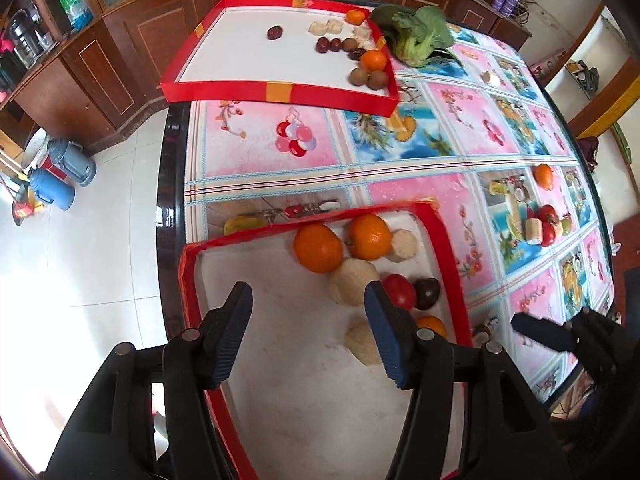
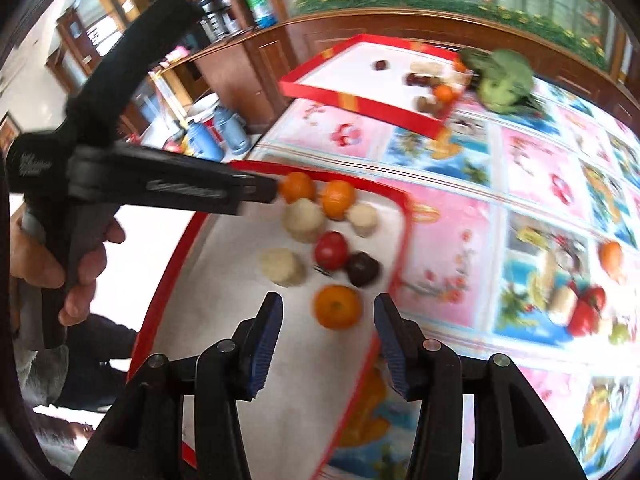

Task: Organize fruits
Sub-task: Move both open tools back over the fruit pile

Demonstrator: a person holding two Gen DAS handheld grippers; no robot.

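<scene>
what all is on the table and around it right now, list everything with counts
near tray: 1, red rim, white floor, front left of table
oranges in near tray: 3, orange, two at its far end, one by its right rim
pale peeled pieces in near tray: 4, cream, its middle
red fruit in near tray: 1, red, beside a dark one
dark fruit in near tray: 1, dark purple
far tray: 1, red rim, far end, holding mixed small fruit
leafy vegetable: 1, green, right of far tray
loose orange: 1, orange, right side
loose fruit cluster: red and pale pieces, right side
tablecloth: 1, pink and blue
flasks: 2, blue-grey, floor
left tool: open, empty
right tool: open, above an orange
</scene>
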